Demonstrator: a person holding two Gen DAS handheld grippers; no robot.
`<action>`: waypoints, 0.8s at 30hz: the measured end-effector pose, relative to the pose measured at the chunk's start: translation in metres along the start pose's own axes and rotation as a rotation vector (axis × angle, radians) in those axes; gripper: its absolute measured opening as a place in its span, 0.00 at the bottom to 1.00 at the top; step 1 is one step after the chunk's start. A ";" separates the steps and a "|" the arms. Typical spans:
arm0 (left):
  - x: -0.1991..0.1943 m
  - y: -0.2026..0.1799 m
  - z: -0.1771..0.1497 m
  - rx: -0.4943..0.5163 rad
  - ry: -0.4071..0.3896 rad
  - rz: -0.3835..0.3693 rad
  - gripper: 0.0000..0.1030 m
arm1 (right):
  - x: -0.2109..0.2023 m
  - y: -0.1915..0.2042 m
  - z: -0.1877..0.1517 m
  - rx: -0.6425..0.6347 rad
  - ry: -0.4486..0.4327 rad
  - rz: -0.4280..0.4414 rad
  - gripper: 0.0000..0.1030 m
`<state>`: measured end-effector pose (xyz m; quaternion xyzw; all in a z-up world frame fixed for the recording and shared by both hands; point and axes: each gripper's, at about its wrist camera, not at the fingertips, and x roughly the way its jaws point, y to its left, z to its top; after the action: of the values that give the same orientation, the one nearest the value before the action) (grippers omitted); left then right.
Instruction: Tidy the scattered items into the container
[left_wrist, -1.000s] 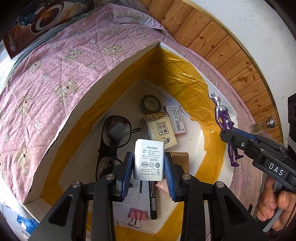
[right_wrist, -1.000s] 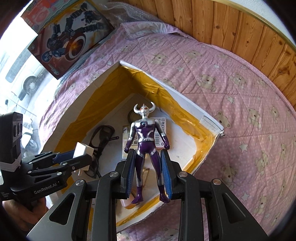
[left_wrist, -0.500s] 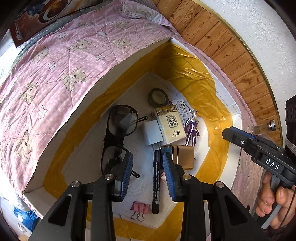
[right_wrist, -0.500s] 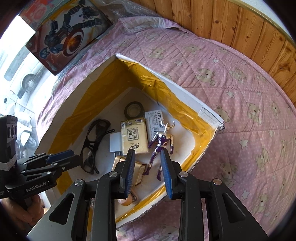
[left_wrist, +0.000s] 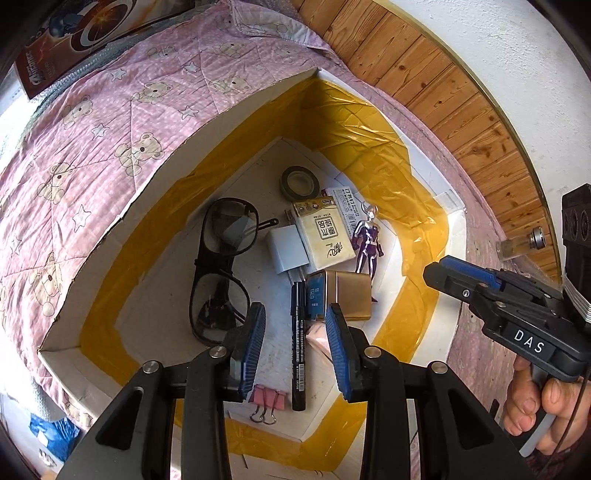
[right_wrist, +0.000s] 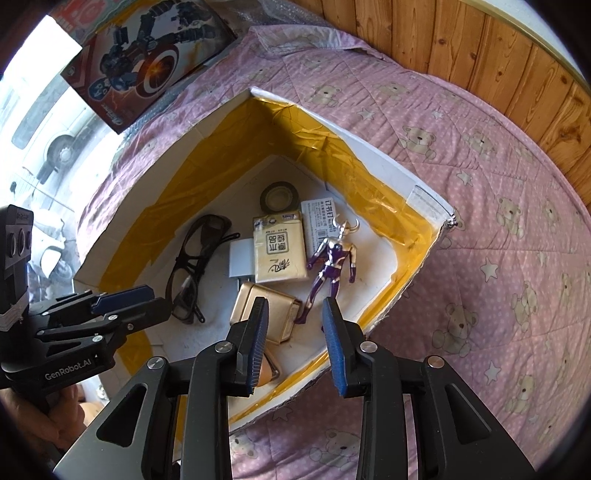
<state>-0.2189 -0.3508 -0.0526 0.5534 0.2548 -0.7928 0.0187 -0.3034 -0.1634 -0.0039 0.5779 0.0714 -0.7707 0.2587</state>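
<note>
Left view only: pen (left_wrist: 298, 343) and pink clip (left_wrist: 266, 400) at frame bottom, hidden in right view. Both grippers, left (left_wrist: 295, 347) and right (right_wrist: 295, 341), hang open and empty above the box (right_wrist: 391, 162). Figure (right_wrist: 332, 258) lies on the floor near the right wall, above right gripper's fingertips. Adapter (left_wrist: 287, 249) centre, beside the glasses (left_wrist: 221, 269).

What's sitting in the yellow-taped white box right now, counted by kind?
Black-framed glasses: 1
Dark tape roll: 1
Yellow tissue pack: 1
White staples packet: 1
White power adapter: 1
Purple and silver toy figure: 1
Gold box: 1
Black marker pen: 1
Pink binder clip: 1
Total: 9
</note>
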 end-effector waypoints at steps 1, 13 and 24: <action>-0.001 -0.001 -0.001 0.002 -0.001 0.000 0.34 | -0.001 0.001 -0.001 -0.005 0.001 -0.002 0.32; -0.014 -0.001 -0.014 0.005 -0.004 0.000 0.34 | -0.007 0.021 -0.014 -0.049 0.014 -0.007 0.33; -0.029 -0.006 -0.025 0.011 -0.019 -0.003 0.34 | -0.017 0.035 -0.024 -0.091 0.019 -0.028 0.40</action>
<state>-0.1877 -0.3419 -0.0307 0.5455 0.2508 -0.7995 0.0170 -0.2626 -0.1779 0.0101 0.5717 0.1170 -0.7646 0.2734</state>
